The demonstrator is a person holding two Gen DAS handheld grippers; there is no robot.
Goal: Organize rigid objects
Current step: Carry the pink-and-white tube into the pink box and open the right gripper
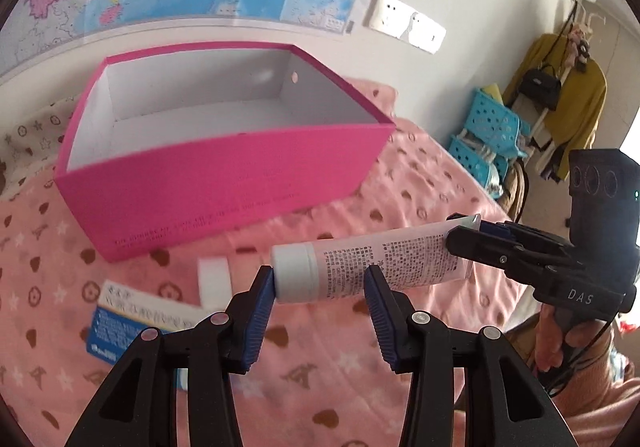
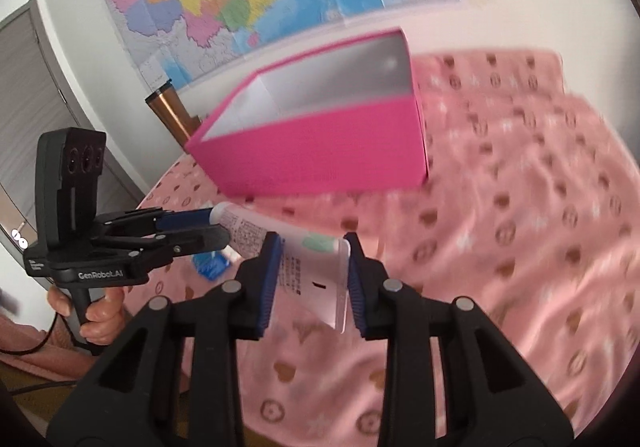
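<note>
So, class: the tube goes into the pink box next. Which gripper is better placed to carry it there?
Probably the right gripper: it clamps the tube at its flat crimped end. The left gripper only brackets the cap.

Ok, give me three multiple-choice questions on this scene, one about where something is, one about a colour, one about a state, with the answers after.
1. Where is the tube compared with the box?
A. inside it
B. held in the air in front of it
C. lying behind it

2. What colour is the outside of the box?
A. bright pink
B. green
C. black

3. How is the tube being held?
A. by no claw
B. by the left claw alone
C. by both claws, one at each end

Answers:
1 B: both wrist views show the tube lifted above the pink blanket, nearer the cameras than the box.
2 A: its outer walls are bright pink, the inside white.
3 C: the left claw is closed on the white cap end and the right claw on the flat crimped end.
</note>
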